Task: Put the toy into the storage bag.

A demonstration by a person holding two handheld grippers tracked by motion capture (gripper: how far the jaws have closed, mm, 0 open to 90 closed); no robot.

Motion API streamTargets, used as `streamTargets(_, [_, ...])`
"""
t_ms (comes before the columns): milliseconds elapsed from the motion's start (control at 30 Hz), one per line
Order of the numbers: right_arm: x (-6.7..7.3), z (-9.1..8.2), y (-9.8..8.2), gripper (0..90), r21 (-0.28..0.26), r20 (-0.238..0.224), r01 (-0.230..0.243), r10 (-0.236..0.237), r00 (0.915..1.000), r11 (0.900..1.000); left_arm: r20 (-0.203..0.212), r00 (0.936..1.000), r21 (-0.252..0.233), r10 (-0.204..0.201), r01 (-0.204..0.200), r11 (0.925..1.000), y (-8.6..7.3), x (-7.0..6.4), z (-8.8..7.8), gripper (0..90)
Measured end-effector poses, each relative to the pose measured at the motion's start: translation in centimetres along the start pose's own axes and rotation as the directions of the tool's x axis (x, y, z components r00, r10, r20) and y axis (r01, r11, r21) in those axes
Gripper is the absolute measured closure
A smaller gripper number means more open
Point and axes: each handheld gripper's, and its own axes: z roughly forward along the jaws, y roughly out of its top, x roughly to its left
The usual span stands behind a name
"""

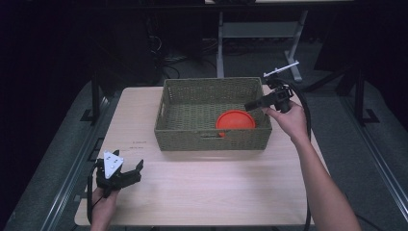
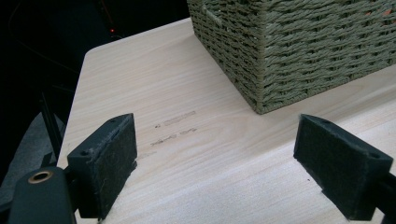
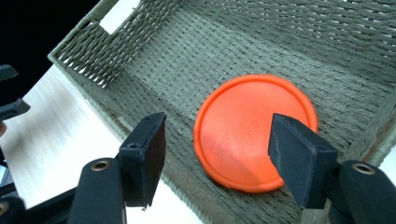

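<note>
— Where the left gripper (image 1: pixel 126 174) rests low over the wooden table (image 1: pixel 202 187), how do its jaws stand?

— Spread wide, grasping nothing; the woven basket (image 2: pixel 299 51) sits beyond them.

— And the right gripper (image 3: pixel 217 158)?

— Released too, hovering over the basket's rim. The orange disc (image 3: pixel 254 130) lies flat inside, just past its fingers.
</note>
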Motion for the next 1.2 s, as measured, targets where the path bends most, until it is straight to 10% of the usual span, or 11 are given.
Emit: streamTargets(1200, [-0.5, -4.6, -5.9, 29.9, -0.065, -0.056, 0.001, -0.005, 0.9984, 0.998, -0.008, 1.0000, 0.003, -0.002, 0.002, 1.0000, -0.1, 0.0, 0.0, 12.8])
